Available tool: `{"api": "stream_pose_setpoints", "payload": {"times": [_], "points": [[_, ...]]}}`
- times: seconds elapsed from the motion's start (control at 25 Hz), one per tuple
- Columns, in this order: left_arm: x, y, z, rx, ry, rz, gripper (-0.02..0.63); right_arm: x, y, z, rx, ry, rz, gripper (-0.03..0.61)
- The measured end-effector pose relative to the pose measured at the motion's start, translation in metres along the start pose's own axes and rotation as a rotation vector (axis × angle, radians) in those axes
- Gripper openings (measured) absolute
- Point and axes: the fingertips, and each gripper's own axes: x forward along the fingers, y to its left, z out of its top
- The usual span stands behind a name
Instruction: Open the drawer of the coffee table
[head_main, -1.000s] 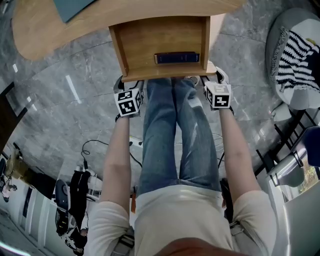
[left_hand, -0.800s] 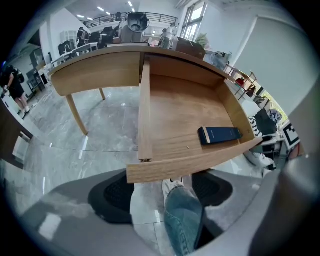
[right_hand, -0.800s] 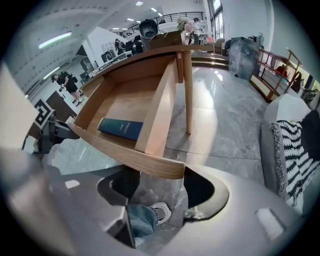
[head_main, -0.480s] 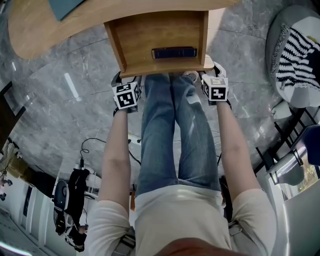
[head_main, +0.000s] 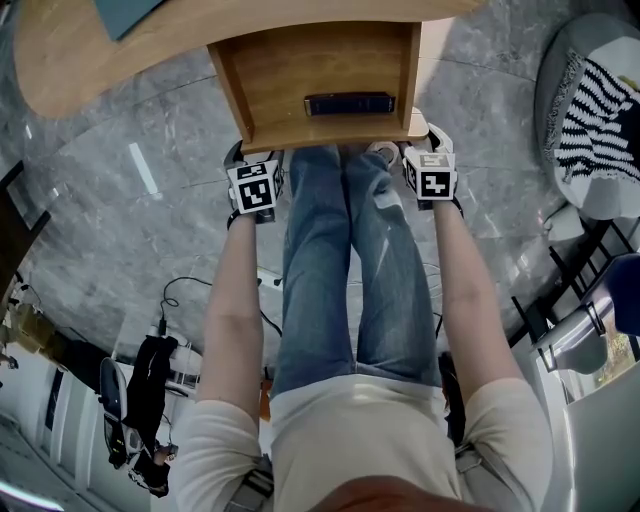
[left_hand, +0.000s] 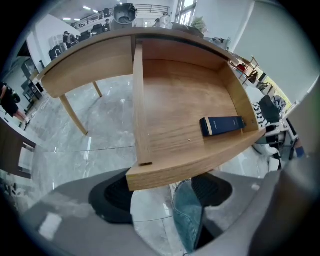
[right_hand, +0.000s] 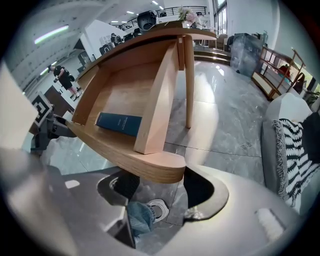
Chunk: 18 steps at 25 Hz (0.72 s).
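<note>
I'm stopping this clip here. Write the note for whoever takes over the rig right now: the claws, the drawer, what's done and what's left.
Left claw: open, gripping nothing, pointing down just in front of the drawer's left front corner.
Right claw: open, gripping nothing, at the right front corner.
Drawer: pulled well out from under the coffee table. A dark blue box lies inside, near its front.
Done: the drawer is open.
Left: nothing on the task that I can see. Probably just draw both claws clear without knocking the drawer.
</note>
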Motion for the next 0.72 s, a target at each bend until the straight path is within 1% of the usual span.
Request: {"api": "stream_pose_setpoints", "payload": {"times": [0.24,0.72], "points": [[0.008,0.002,-0.002,0.021,0.015,0.006,0.36,0.008,-0.001,-0.003,-0.007,0.007,-0.004,0.265],[0.02,0.004,-0.004,0.035,0.007,0.017,0.359,0.019,-0.003,-0.003,-0.017,-0.013,-0.006,0.265]]}}
